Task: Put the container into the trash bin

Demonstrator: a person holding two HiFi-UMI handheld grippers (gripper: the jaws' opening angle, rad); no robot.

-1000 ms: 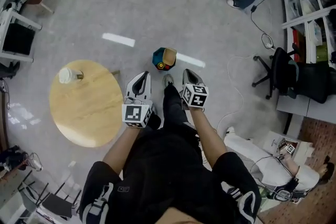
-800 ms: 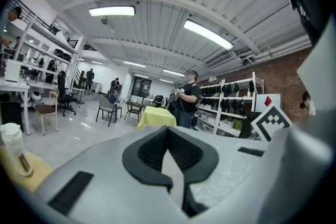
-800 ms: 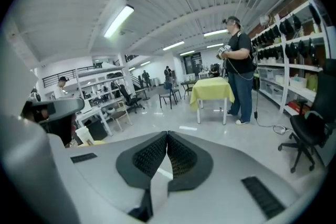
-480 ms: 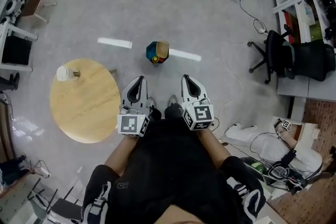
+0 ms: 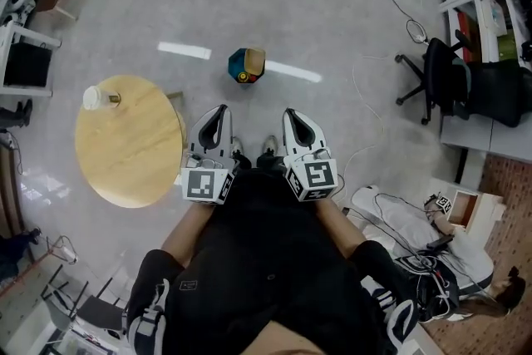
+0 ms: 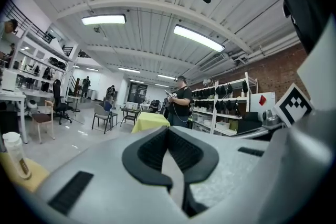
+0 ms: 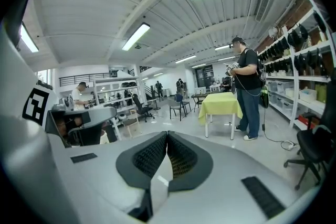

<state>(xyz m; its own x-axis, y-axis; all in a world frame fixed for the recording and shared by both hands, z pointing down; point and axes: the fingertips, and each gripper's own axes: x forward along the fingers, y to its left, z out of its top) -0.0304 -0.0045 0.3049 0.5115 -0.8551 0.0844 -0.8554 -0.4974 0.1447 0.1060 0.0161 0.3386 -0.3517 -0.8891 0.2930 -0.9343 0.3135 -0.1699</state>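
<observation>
The container, a white lidded cup (image 5: 96,98), stands at the far edge of a round wooden table (image 5: 125,154) on my left; it also shows in the left gripper view as a cup (image 6: 13,150) at the lower left. The trash bin (image 5: 246,65), small and multicoloured, sits on the floor ahead of me. My left gripper (image 5: 217,110) and right gripper (image 5: 291,113) are side by side close to my body, pointing forward. Both are shut and hold nothing: the left gripper (image 6: 168,129) and the right gripper (image 7: 167,135) show their pads meeting.
A black office chair (image 5: 432,87) and cables lie at the right. White tape strips (image 5: 186,51) mark the grey floor. A person (image 7: 247,93) stands beside a table with a yellow-green cloth (image 7: 223,102) farther ahead. Desks and shelving line the room's sides.
Both grippers have risen and drawn back toward my body, away from the bin. They stayed shut and empty. The cup and the bin have not moved.
</observation>
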